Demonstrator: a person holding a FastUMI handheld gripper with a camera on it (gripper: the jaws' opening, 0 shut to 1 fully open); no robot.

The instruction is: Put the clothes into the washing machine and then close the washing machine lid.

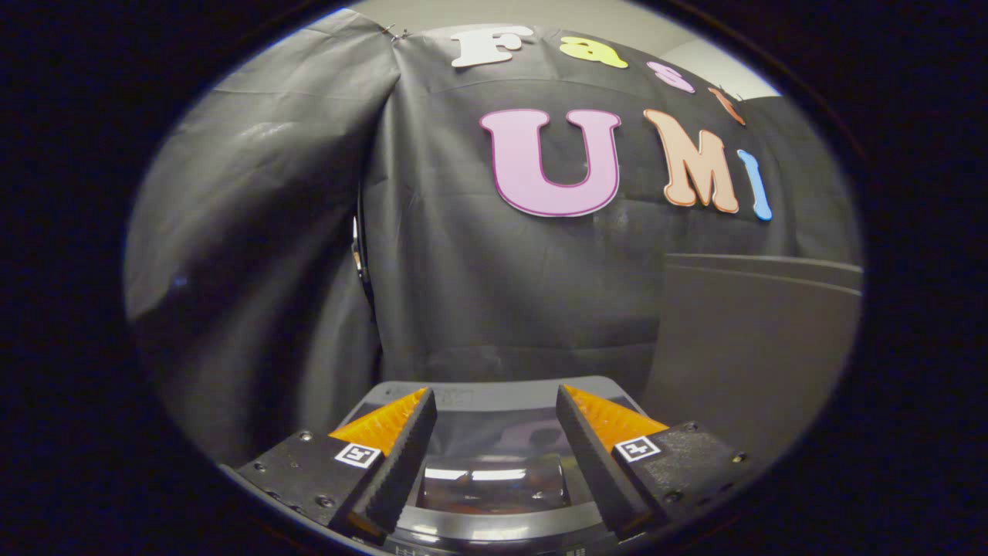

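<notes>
A black cloth wall (494, 278) hangs as the backdrop, creased and faintly shiny, made of two sheets that meet at a vertical seam where a dark cable (361, 262) runs down. Against it on the right stands a plain grey panel (752, 347). Above the cloth shows a pale ceiling (540, 14).

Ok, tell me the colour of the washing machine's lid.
Grey frame with a dark glossy window, best seen in the gripper view: washing machine lid, between the open fingers.

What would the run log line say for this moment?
claw: open, holding nothing | washing machine: below, between the fingers | lid: appears down | clothes: none seen
</notes>
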